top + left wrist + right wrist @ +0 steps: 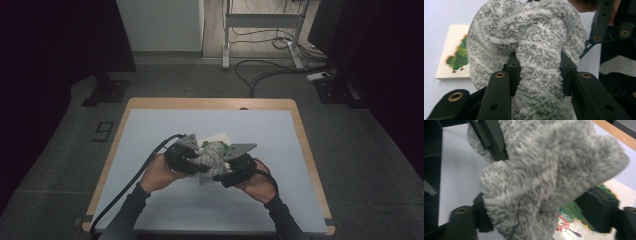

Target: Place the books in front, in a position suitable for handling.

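Note:
A fluffy grey sock (210, 154) hangs bunched between my two grippers above the middle of the table. My left gripper (192, 159) is shut on a twisted fold of the sock (539, 37), with fabric filling the gap at the left gripper (539, 65). My right gripper (223, 171) is shut on the sock's other end (544, 170), its ribbed cuff lying across the right gripper (541, 210). Under the sock lies a white picture book (220, 137) with a green caterpillar on its cover (452, 56), partly hidden (584, 220).
The pale mat (260, 130) covers the wooden table (210, 103), with free room on all sides of the hands. Beyond the far edge are floor cables (260, 70), a desk frame (260, 22) and black stand bases (107, 90).

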